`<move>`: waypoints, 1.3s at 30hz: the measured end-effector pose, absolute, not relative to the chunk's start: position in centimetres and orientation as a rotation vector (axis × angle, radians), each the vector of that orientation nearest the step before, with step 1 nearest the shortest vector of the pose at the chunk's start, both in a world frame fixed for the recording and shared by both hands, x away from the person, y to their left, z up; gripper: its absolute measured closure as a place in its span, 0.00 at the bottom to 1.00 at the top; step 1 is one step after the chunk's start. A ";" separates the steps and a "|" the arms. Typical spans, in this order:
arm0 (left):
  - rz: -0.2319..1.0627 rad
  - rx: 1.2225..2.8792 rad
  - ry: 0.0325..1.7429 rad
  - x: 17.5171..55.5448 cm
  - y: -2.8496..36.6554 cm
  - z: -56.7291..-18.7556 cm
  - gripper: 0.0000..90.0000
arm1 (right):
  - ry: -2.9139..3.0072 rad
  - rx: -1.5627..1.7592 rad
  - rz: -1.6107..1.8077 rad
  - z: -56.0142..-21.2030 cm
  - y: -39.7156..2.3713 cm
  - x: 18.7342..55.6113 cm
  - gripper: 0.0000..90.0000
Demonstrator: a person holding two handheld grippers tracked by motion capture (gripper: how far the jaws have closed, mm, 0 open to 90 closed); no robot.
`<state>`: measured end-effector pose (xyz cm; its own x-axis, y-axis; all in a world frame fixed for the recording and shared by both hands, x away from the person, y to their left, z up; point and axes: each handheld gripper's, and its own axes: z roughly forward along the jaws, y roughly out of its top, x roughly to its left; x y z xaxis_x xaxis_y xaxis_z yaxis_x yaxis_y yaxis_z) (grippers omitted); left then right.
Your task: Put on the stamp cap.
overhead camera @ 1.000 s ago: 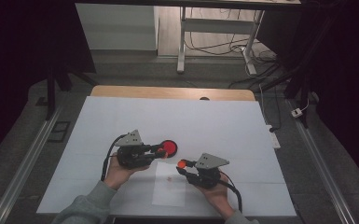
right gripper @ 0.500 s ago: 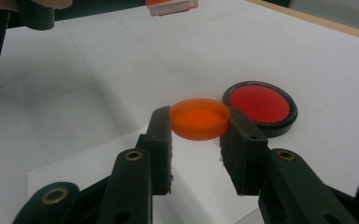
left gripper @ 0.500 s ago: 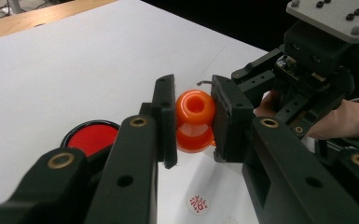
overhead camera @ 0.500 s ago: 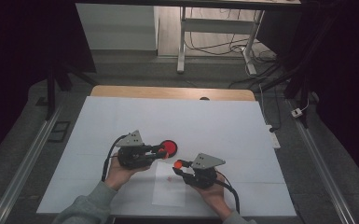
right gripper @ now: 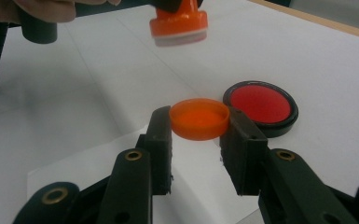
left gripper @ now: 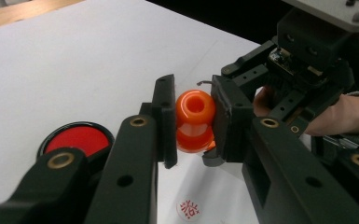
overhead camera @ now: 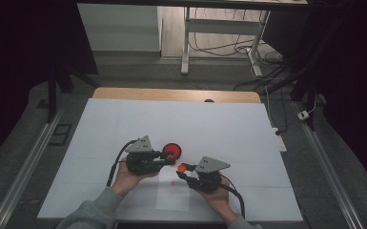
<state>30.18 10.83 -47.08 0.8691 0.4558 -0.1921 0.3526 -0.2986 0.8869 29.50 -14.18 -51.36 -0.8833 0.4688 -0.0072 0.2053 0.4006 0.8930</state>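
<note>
Orange plastic marks both held pieces. We grip an orange stamp (left gripper: 195,122) between the closed jaws of our left gripper (left gripper: 193,121), its base facing down, above the white paper sheet (overhead camera: 173,196) on the counter (overhead camera: 229,124). Our right gripper (right gripper: 199,126) has its jaws closed on the stamp's orange cap (right gripper: 199,118), held open side up. A round red ink pad (right gripper: 261,106) lies on the counter just beside the cap, and the stamp hangs near it, apart from the cap. One red stamped mark (left gripper: 189,208) shows on the paper beneath the stamp.
</note>
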 end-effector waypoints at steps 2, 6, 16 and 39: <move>0.110 1.918 0.594 30.2 10.6 -47.2 0.80 | 2.401 0.592 1.478 -51.3 -14.2 29.5 0.71; 0.102 1.919 0.587 30.1 10.3 -47.4 0.80 | 2.400 0.589 1.482 -51.3 -14.2 29.5 0.71; 0.099 1.924 0.570 30.0 9.3 -47.7 0.80 | 2.408 0.577 1.487 -51.5 -13.8 29.5 0.71; 0.095 1.942 0.569 30.0 8.7 -48.5 0.80 | 2.394 0.585 1.513 -51.3 -13.8 29.4 0.71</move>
